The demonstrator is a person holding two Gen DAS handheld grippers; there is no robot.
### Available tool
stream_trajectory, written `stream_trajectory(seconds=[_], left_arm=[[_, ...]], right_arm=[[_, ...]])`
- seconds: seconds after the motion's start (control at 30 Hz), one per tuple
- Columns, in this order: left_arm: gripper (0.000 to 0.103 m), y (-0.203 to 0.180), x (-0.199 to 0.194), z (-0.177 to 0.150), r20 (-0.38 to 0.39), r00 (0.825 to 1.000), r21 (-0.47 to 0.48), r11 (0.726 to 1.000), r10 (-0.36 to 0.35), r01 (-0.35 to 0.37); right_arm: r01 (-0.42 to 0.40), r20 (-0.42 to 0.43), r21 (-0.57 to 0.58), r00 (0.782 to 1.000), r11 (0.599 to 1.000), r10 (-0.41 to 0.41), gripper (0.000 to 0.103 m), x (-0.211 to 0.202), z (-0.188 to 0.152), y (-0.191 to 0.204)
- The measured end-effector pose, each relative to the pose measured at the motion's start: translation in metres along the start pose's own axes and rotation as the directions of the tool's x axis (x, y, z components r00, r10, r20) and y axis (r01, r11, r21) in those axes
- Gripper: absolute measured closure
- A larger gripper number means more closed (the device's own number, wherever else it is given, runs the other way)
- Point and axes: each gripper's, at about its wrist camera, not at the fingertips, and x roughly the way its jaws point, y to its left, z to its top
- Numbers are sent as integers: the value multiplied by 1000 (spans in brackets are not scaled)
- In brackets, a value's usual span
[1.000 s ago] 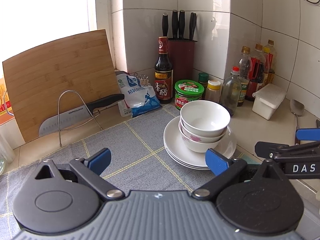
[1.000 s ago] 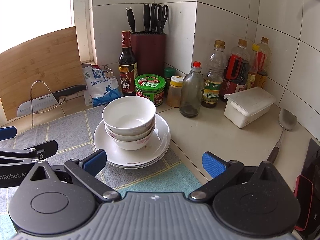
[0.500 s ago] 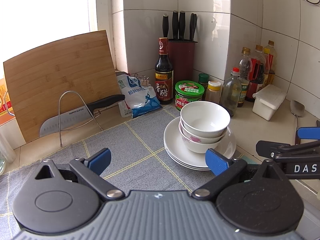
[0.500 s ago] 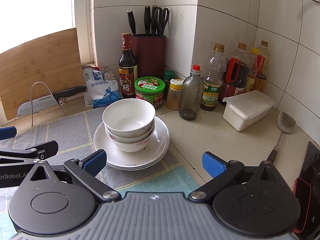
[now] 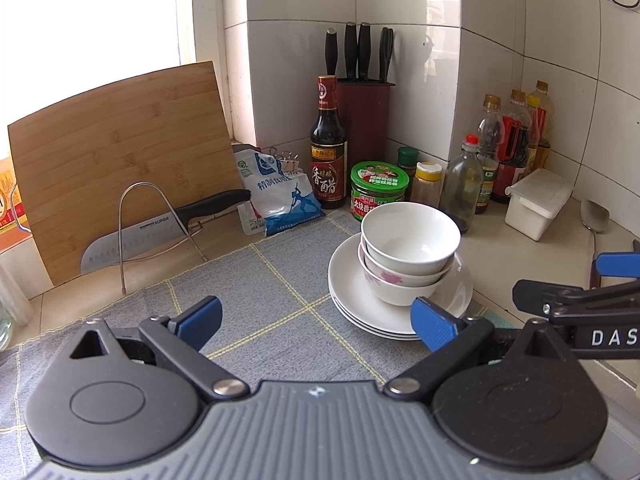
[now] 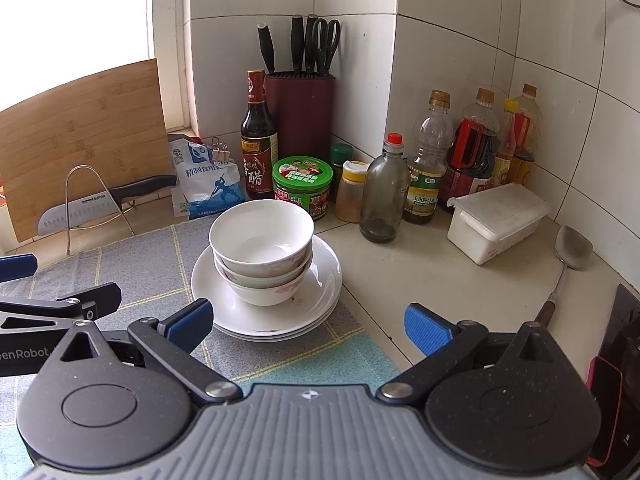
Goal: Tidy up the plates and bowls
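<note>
Bowls (image 5: 410,240) sit nested, one inside another, on a stack of plates (image 5: 348,280) on the grey mat (image 5: 280,280), just ahead of both grippers. Nesting keeps the pile compact and steady. The left gripper (image 5: 316,320) hovers with its jaws spread wide and empty, the plates ahead and to its right. The right gripper (image 6: 308,324) is equally wide and empty, the pile ahead to its left, so either could judgeably reach the top bowl first.
</note>
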Motion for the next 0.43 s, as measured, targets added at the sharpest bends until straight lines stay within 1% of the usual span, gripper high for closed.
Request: stream_trajectory(seconds=[0.43], left_arm=[[3, 1, -1, 0, 0, 1000, 0, 1000, 0, 0]], right_arm=[[-1, 7, -9, 1000, 1000, 1, 0, -2, 0, 3]])
